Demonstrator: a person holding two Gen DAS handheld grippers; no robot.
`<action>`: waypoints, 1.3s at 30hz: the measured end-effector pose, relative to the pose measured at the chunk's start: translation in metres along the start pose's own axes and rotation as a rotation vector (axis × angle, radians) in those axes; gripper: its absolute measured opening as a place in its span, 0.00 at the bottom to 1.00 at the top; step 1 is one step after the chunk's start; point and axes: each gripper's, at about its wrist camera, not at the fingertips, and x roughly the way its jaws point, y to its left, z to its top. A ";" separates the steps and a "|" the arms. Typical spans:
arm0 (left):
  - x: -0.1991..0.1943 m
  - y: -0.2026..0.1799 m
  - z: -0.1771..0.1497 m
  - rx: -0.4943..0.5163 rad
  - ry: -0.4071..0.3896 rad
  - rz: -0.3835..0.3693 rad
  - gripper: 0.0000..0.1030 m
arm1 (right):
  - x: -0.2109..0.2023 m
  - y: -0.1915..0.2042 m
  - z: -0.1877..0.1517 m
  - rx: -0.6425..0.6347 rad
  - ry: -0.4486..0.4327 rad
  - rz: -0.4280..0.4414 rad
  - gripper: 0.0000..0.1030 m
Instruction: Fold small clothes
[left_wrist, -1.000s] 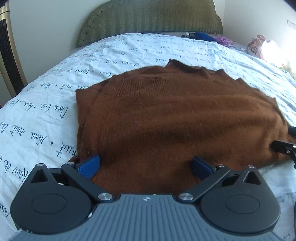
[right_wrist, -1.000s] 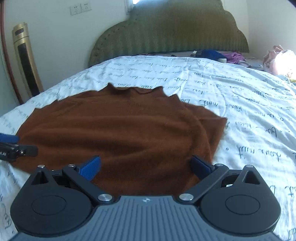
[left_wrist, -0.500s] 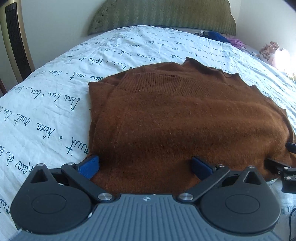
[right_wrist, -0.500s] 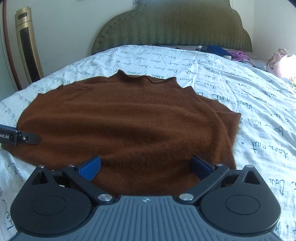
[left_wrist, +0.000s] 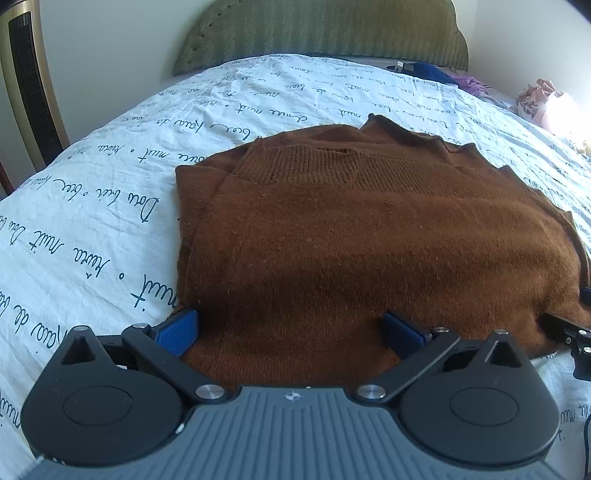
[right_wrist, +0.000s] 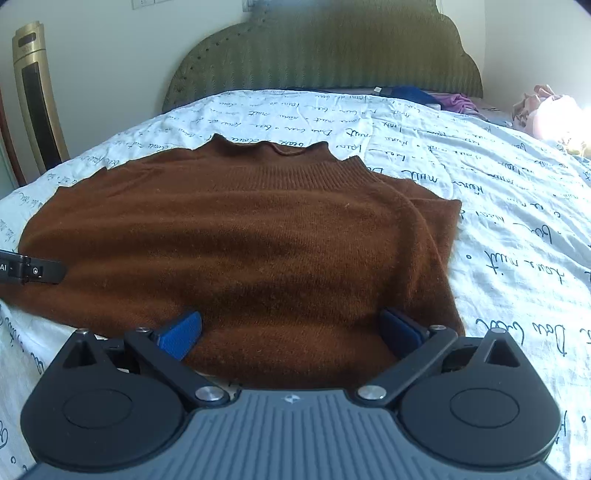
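Observation:
A brown knit sweater (left_wrist: 369, 236) lies flat on the bed with its sleeves folded in, collar toward the headboard; it also shows in the right wrist view (right_wrist: 258, 243). My left gripper (left_wrist: 291, 330) is open, its blue pads straddling the sweater's near left hem. My right gripper (right_wrist: 291, 330) is open, its pads straddling the near right hem. The right gripper's finger shows at the right edge of the left wrist view (left_wrist: 565, 328). The left gripper's finger shows at the left edge of the right wrist view (right_wrist: 33, 271).
The bed has a white sheet (left_wrist: 110, 192) printed with script and a green headboard (right_wrist: 325, 55). Blue and purple clothes (right_wrist: 436, 98) lie near the headboard. A pink bundle (right_wrist: 546, 114) sits at the right. A gold tower fan (right_wrist: 37, 96) stands at the left.
Both grippers have moved forward and lower onto the sweater's near hem, so the hem now lies between each pair of open pads.

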 end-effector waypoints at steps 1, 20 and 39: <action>0.000 0.000 0.000 0.001 -0.001 -0.002 1.00 | -0.001 0.001 -0.001 0.004 -0.004 -0.004 1.00; -0.005 0.003 -0.017 0.070 -0.103 -0.045 1.00 | 0.000 -0.001 -0.004 0.010 -0.019 -0.001 1.00; 0.030 0.168 0.047 -0.435 -0.008 -0.659 1.00 | -0.018 0.044 0.000 0.015 -0.078 0.012 1.00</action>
